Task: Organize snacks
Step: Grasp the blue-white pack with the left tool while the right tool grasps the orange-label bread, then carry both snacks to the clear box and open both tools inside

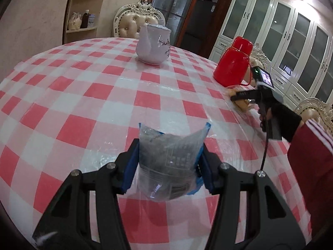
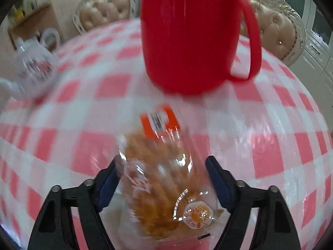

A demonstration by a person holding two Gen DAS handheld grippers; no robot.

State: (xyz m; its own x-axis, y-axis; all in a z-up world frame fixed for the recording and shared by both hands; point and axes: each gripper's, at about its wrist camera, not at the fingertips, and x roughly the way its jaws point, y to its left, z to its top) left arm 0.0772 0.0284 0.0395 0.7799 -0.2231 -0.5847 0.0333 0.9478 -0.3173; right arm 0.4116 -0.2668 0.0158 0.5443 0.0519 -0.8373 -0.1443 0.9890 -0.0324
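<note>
Snacks mid-sort: one pack in each set of tongs, both above the checked tabletop [image 1: 87, 95].
Left tongs [image 1: 167, 164] clamp a grey-and-clear snack pouch [image 1: 168, 166] at lower centre, held clear of the cloth; white teapot [image 1: 154, 45] top centre, red thermos [image 1: 233, 66] at right. Right tongs [image 2: 164, 181] straddle an orange snack bag [image 2: 160, 177] lying just below the thermos; left pad meets the film, right pad looks slightly off it, and blur hides whether the grip is firm. Next, I'd say: settle that grip, then bring both packs together. No destination container visible. Pouch print unreadable.
</note>
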